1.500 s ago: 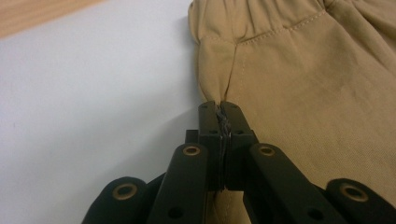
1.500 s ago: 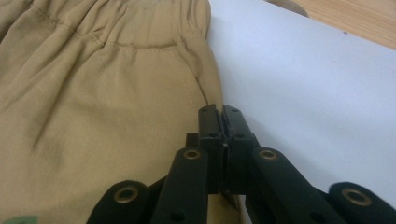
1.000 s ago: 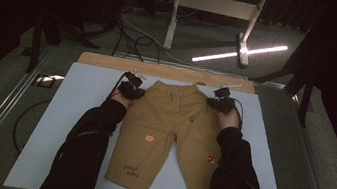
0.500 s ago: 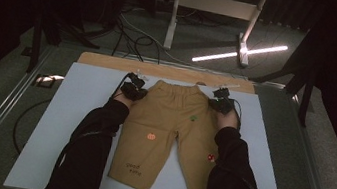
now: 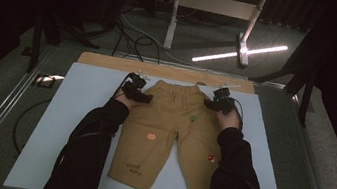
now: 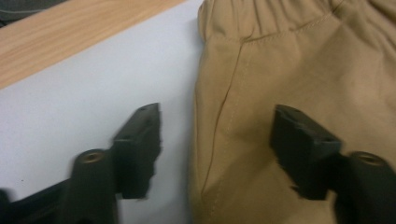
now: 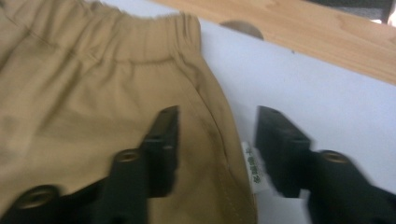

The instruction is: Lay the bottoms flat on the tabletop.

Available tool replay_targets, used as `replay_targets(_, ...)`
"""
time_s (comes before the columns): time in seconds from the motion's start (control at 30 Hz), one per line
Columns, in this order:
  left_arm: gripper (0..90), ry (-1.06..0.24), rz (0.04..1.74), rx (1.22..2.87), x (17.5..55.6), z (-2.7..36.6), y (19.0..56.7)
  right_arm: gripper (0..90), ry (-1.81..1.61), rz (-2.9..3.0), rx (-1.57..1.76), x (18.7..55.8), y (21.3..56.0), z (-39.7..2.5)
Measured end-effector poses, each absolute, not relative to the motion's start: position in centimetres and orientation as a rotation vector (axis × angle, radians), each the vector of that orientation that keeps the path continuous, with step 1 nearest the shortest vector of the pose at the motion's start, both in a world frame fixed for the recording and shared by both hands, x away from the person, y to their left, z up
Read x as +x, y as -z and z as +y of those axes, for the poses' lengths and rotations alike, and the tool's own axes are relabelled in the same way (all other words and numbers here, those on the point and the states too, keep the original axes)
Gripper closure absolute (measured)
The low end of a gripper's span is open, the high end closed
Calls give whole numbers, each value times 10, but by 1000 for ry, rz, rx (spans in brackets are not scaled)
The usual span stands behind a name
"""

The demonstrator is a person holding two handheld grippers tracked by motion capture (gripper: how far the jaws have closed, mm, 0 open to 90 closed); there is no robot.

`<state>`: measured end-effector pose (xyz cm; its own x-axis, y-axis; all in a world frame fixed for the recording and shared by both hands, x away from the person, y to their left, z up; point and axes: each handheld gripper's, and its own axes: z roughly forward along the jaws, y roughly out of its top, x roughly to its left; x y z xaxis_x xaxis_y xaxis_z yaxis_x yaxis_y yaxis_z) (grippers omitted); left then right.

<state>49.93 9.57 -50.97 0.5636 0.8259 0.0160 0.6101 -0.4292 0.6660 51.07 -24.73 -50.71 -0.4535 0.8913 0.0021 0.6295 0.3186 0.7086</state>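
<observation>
1. A pale blue-white board (image 5: 78, 111) covers most of the table, with a strip of bare wood (image 5: 110, 61) along its far edge.
2. A pair of tan trousers (image 5: 165, 134) lies flat in the middle of the board, elastic waistband toward the far edge and legs pointing back toward the person. Small printed motifs dot the fabric, and dark lettering sits near the hem of the left leg.
3. The person's forearms in dark sleeves (image 5: 90, 148) reach in from the near side, one along each outer side of the trousers.
4. The left gripper (image 5: 136, 91) sits at the trousers' left hip, just below the waistband. In the left gripper view its jaws stand wide apart and straddle the garment's side edge: one jaw over the board, the other over the tan cloth. Nothing is clamped between them.
5. The right gripper (image 5: 219, 104) sits at the right hip. In the right gripper view its jaws are likewise spread, one over the fabric, the other over the board, holding nothing.
6. A small white care label (image 7: 252, 169) with green print sticks out from the side seam, between the right gripper's jaws.
</observation>
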Motion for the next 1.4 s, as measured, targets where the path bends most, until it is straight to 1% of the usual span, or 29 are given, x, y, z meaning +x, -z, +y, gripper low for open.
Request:
replay_targets(0.03, 237, -435, 1142, 2185, 499, 96, 509, 380, -943, 2204, 1366, 510, 505, -248)
replay_targets(0.07, 190, -430, 1142, 2181, 498, 96, 508, 317, -956, 2203, 1374, 509, 503, -248)
replay_targets(0.1, 178, -430, 1136, 2181, 497, 96, 507, 269, -980, 2213, 1377, 509, 502, -248)
replay_targets(0.13, 152, -414, 1127, 2176, 496, 96, 506, 251, -993, 2223, 1382, 509, 500, -248)
replay_targets(0.2, 114, -380, 1121, 2180, 494, 96, 505, 144, -1003, 2249, 1358, 506, 498, -246)
replay_targets(0.3, 46, -347, 1099, 2213, 490, 96, 503, 132, -1032, 2249, 1354, 503, 495, -247)
replay_targets(0.37, 7, -342, 1102, 2217, 488, 97, 502, 104, -1041, 2287, 1339, 501, 494, -245)
replay_targets(0.63, 4, -322, 1124, 2212, 480, 104, 490, 98, -1040, 2345, 1312, 491, 494, -239)
replay_targets(0.87, 3, -304, 1087, 2211, 466, 118, 481, 97, -1086, 2384, 1266, 477, 486, -234)
replay_targets(1.2, 3, -248, 1048, 2202, 441, 139, 475, 95, -1156, 2392, 1145, 450, 478, -230)
replay_targets(1.4, 3, -255, 1015, 2200, 425, 150, 476, 96, -1183, 2414, 1056, 431, 476, -228)
